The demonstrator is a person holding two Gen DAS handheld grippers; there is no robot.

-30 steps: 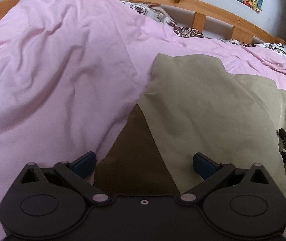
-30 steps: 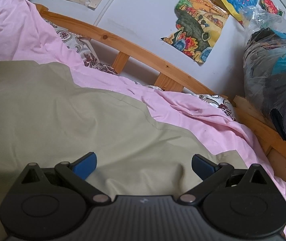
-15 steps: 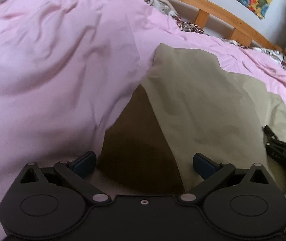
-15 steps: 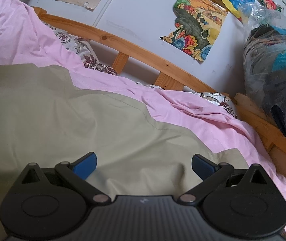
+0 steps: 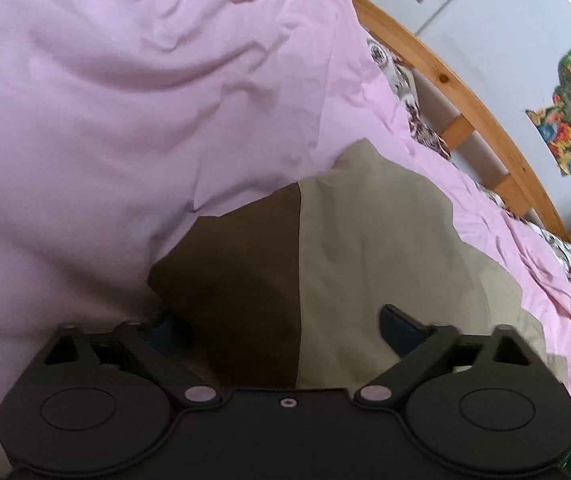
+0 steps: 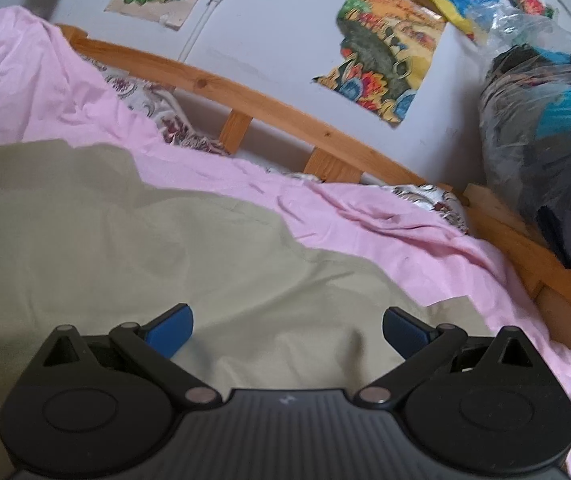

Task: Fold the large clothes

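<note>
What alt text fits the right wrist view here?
The open right gripper hovers over an olive cloth spread on a pink sheet. Behind are a wooden bed rail, a wall with colorful pictures, and a plastic-wrapped bundle at right.

Matt olive cloth garment (image 6: 133, 248) on wrinkled pink cloth sheet (image 5: 125, 100).

Left wrist view: low and close over the olive cloth (image 5: 385, 240), facing forward along open fingers (image 5: 399, 328) toward the pink sheet (image 5: 145, 100), tilted so the wooden bed rail (image 5: 465, 100) runs diagonally at right.
Right wrist view: equally low over the cloth (image 6: 125, 240), facing the rail (image 6: 265, 100) and the wall pictures (image 6: 385, 56).
Shared: cloth, sheet, rail, one colourful picture (image 5: 569, 116).
</note>
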